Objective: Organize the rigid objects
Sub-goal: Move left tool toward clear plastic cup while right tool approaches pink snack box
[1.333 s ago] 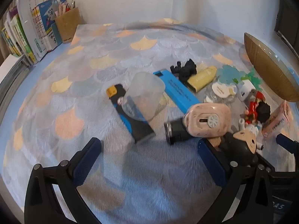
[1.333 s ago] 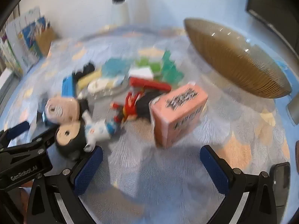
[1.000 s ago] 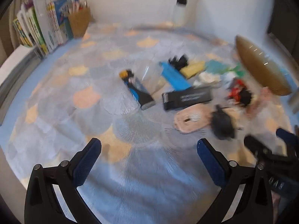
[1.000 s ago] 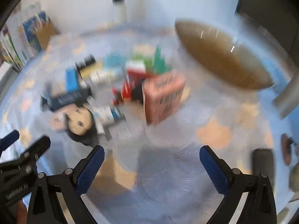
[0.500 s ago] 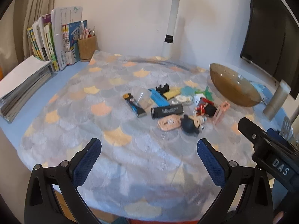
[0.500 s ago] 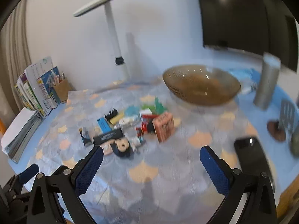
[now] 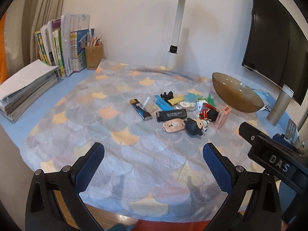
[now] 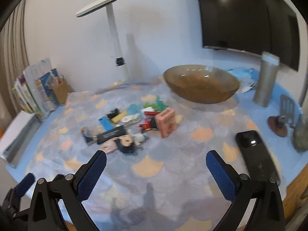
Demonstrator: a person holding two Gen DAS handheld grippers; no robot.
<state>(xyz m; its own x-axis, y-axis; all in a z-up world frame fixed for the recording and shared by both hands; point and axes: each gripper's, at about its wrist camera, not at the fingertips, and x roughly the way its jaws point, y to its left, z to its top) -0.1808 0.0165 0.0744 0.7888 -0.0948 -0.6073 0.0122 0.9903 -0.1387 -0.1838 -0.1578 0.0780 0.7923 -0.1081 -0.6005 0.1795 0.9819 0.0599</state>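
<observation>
Nothing sorted yet

Both my claws, left claw and right claw, are wide open and hold nothing, hanging over the near side of the desk. The toys lie in a pile mid-desk, beside the bowl, which looks bare. I think all the sorting is left.

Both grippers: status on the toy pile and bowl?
Left gripper open, empty. Right gripper open, empty. Toy pile loose on cloth; brown bowl empty beside it. Nothing blocking.
</observation>
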